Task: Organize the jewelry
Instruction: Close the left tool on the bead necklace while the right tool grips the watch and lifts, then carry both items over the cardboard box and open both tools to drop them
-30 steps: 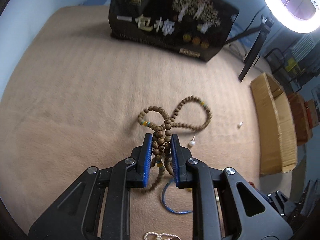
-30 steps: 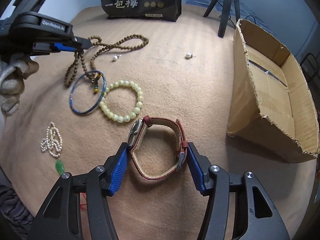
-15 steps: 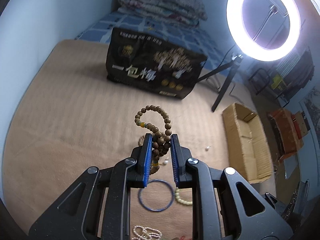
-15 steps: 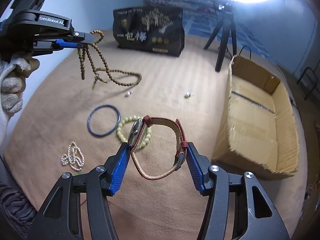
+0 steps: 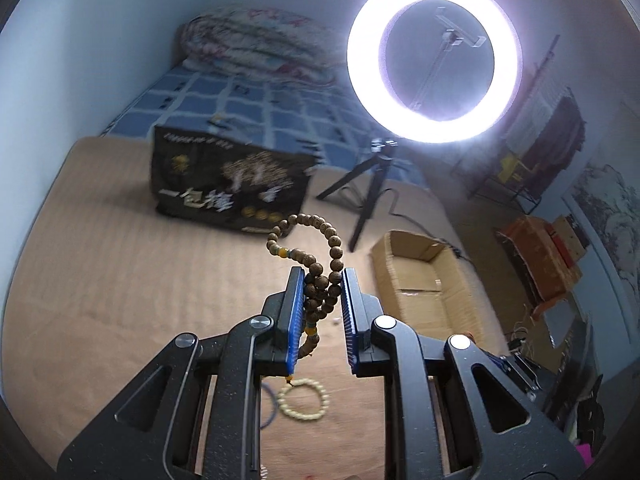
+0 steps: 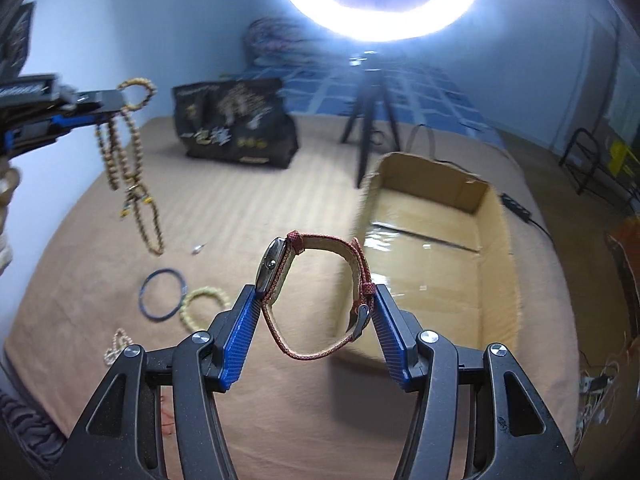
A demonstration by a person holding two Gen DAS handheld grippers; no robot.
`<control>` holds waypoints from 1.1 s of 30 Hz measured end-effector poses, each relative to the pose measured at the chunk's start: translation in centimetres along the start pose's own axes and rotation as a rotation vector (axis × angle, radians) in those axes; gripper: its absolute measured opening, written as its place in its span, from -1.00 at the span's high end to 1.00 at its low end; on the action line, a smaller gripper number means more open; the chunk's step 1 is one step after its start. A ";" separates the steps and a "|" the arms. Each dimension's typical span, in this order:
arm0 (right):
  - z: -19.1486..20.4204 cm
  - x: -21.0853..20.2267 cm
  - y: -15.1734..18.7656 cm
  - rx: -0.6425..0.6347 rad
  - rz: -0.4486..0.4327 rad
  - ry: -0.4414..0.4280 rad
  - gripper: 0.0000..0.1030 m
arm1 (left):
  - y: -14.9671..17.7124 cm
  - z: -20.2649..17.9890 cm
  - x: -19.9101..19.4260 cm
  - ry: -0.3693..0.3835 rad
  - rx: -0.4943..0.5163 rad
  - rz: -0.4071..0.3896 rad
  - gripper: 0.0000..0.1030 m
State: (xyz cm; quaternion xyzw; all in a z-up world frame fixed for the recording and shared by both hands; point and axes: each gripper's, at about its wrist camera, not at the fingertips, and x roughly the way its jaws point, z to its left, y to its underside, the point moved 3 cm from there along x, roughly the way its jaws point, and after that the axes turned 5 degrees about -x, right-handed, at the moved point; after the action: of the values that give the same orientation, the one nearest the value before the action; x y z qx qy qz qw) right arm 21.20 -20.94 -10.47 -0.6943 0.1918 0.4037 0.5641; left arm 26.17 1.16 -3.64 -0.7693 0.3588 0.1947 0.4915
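Note:
My left gripper [image 5: 320, 280] is shut on a long brown wooden bead necklace [image 5: 320, 258] and holds it high above the tan bed cover; in the right wrist view the necklace [image 6: 132, 160] hangs free from the left gripper [image 6: 108, 106]. My right gripper [image 6: 316, 300] is shut on a red-strap watch [image 6: 320, 276], lifted in front of the open cardboard box [image 6: 432, 240]. A blue bangle [image 6: 162, 290], a pale green bead bracelet [image 6: 202, 308] and a pearl piece [image 6: 116, 346] lie on the cover at the left.
A black printed bag [image 6: 236, 124] stands at the back. A ring light [image 5: 434, 60] on a tripod [image 5: 368, 196] stands behind the box [image 5: 424, 280]. A small pearl earring [image 6: 198, 248] lies on the cover. A checked blue bed [image 5: 248, 108] is beyond.
Both grippers have risen. The bead necklace has left the cover and now hangs free. The watch has moved up and toward the box.

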 end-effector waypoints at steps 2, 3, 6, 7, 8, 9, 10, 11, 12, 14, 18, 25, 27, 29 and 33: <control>-1.7 -0.3 0.0 0.030 -0.003 0.020 -0.08 | -0.3 -1.5 -0.2 0.029 0.012 -0.005 0.68; -2.3 -0.4 0.0 0.040 -0.003 0.027 -0.08 | -0.4 -2.3 -0.2 0.042 0.021 -0.007 0.68; -4.6 -0.6 0.1 0.078 -0.003 0.056 -0.08 | -0.7 -4.5 0.1 0.074 0.048 -0.011 0.68; -5.4 -0.5 0.2 0.094 0.000 0.064 -0.08 | -0.8 -5.5 0.3 0.088 0.059 -0.008 0.68; -5.9 -0.4 0.3 0.104 0.003 0.069 -0.08 | -0.9 -6.2 0.6 0.096 0.067 -0.007 0.68; -6.6 -0.3 0.4 0.117 0.009 0.075 -0.08 | -0.9 -7.0 0.9 0.106 0.074 -0.004 0.68; -7.1 -0.1 0.5 0.126 0.014 0.081 -0.08 | -1.0 -7.9 1.3 0.118 0.081 0.002 0.68; -7.6 0.0 0.6 0.132 0.019 0.087 -0.08 | -0.9 -8.6 1.6 0.125 0.086 0.004 0.68; -7.9 0.1 0.8 0.136 0.023 0.092 -0.08 | -0.9 -9.3 2.0 0.134 0.091 0.009 0.68; -8.6 0.4 0.9 0.146 0.032 0.100 -0.08 | -0.8 -10.8 2.8 0.152 0.098 0.020 0.68; -10.1 0.6 1.5 0.163 0.047 0.116 -0.08 | -0.8 -13.7 4.0 0.181 0.125 0.030 0.68; -12.2 1.1 2.4 0.210 0.067 0.130 -0.08 | -0.1 -16.7 7.1 0.189 0.147 0.070 0.68; -12.6 1.3 2.7 0.223 0.074 0.131 -0.09 | 0.6 -17.2 8.5 0.179 0.160 0.093 0.68; -12.9 1.6 2.9 0.231 0.083 0.127 -0.09 | 1.4 -17.4 9.7 0.164 0.172 0.116 0.68; -13.1 2.3 3.4 0.223 0.102 0.115 -0.14 | 3.1 -17.4 12.5 0.140 0.185 0.186 0.68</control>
State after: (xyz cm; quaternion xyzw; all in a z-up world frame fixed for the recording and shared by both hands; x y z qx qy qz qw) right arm 24.63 -33.74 -13.85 -0.6386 0.3026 0.3674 0.6046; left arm 31.23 -19.78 -6.00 -0.6957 0.4785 0.1512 0.5140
